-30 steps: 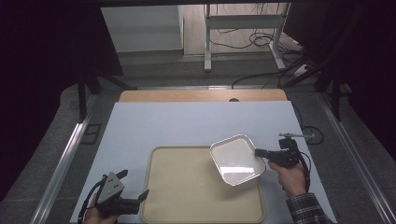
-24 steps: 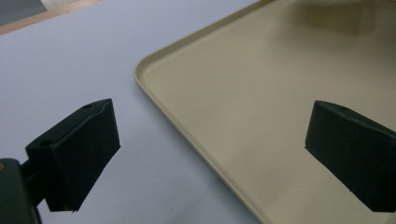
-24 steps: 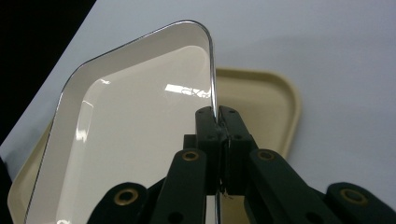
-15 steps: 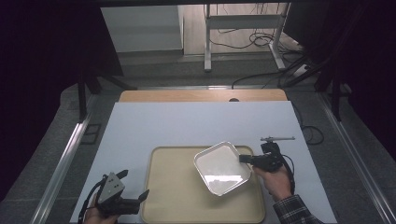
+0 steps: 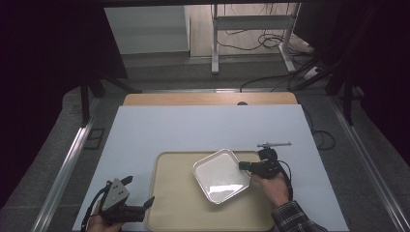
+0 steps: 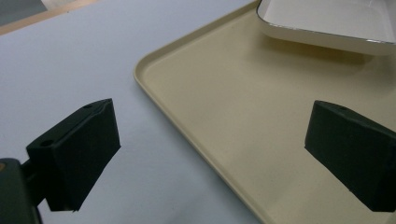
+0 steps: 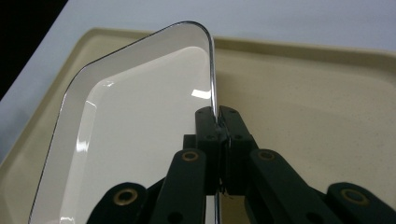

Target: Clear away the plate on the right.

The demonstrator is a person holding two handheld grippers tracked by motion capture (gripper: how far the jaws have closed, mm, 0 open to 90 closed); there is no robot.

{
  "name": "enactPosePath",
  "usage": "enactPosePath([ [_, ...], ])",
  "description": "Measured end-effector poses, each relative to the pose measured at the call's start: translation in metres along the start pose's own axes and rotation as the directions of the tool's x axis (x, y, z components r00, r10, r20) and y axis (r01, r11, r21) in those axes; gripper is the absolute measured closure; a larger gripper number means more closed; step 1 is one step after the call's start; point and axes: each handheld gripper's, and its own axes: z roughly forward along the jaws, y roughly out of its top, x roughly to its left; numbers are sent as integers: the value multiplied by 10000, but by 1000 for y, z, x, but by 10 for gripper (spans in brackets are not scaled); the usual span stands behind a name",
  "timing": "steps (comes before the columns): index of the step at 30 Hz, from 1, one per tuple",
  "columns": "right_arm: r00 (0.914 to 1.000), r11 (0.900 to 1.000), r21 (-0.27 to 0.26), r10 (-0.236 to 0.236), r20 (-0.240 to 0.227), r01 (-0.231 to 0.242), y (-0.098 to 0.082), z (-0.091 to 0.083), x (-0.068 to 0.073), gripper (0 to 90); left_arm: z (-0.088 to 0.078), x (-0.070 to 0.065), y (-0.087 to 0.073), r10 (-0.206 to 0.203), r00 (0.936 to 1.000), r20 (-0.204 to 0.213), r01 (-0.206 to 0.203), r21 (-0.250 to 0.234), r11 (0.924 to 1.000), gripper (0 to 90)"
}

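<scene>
1. The right tongs (image 5: 245,166) were clamped shut on the rim of the white dish (image 5: 221,175), at the dish's 3 o'clock edge.
2. The dish sat over the beige tray (image 5: 176,203), toward the tray's 1 o'clock; whether it rested flat or hung tilted was hard to tell.
3. It looked stiff, glossy and probably slippery, so a thin rim pinch risked swivel.
4. The left tongs (image 5: 143,209) gaped wide and empty at the tray's 8 o'clock corner on the counter (image 5: 203,125).

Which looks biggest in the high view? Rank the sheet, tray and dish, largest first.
1. Sheet, the pale cover over most of the table.
2. Tray, lying on the sheet.
3. Dish, over the tray, its rim clamped in the right gripper.
</scene>
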Motion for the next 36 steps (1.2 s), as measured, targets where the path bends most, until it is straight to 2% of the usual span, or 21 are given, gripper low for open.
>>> enactPosePath([
  [8,9985,9998,179,43,540,-53,0,11,-6,879,0,0,0,35,10000,9,-35,8,10000,28],
  [11,9985,9996,286,-8,543,-8,-1,14,-8,872,0,0,0,43,10000,12,-43,13,10000,27],
  [13,9988,9996,297,-24,497,9,-2,14,-9,846,0,0,0,47,10000,11,-47,16,10000,27],
  [14,9994,9998,179,-25,350,19,-1,13,-9,770,0,0,0,58,10000,11,-58,25,10000,27],
  [15,9994,9998,179,-25,350,19,-1,13,-9,770,0,0,0,58,10000,11,-58,25,10000,27],
  [16,9985,9995,-19,-327,438,328,0,8,-7,710,0,0,0,51,10000,12,-51,21,10000,27],
  [17,9985,9995,-19,-327,438,328,0,8,-7,710,0,0,0,46,10000,14,-46,21,10000,27],
  [18,9964,9975,-159,-681,512,690,1,3,-4,660,0,0,0,32,10000,14,-32,16,10000,27],
  [19,9964,9975,-159,-681,512,690,1,3,-4,660,0,0,0,32,10000,14,-32,16,10000,27],
  [21,9907,9918,-351,-1204,637,1228,1,-7,0,638,0,0,0,17,10000,13,-18,5,10000,27],
  [23,9889,9896,-429,-1347,631,1375,0,-10,1,638,0,0,0,11,10000,14,-11,8,10000,27],
  [24,9828,9825,-480,-1779,493,1802,-3,-17,7,663,0,0,0,8,10000,16,-8,6,10000,27],
  [25,9828,9825,-480,-1779,493,1802,-3,-17,7,663,0,0,0,8,10000,16,-8,6,10000,27],
  [26,9736,9729,-497,-2237,460,2259,-6,-23,14,711,0,0,0,-24,10000,30,24,4,10000,27],
  [27,9736,9729,-497,-2237,460,2259,-6,-23,14,711,0,0,0,-24,10000,30,24,4,10000,27],
  [28,9666,9653,-534,-2545,299,2558,-9,-28,20,770,0,0,0,-35,10000,25,35,-7,10000,27],
  [31,9601,9586,-538,-2796,67,2795,-13,-31,27,834,0,0,0,-84,10000,32,84,-42,10000,27],
  [32,9510,9503,-401,-3092,-79,3087,-18,-31,35,877,0,0,0,-121,9999,42,121,-61,9999,27],
  [33,9510,9503,-401,-3092,-79,3087,-18,-31,35,877,0,0,0,-121,9999,42,121,-61,9999,27],
  [34,9418,9420,-132,-3356,-199,3354,-23,-30,44,898,-1,1,-1,-153,9999,80,154,-113,9998,27],
  [36,9338,9341,61,-3566,-298,3569,-29,-29,52,900,-1,2,-1,-179,9998,132,181,-181,9997,23],
])
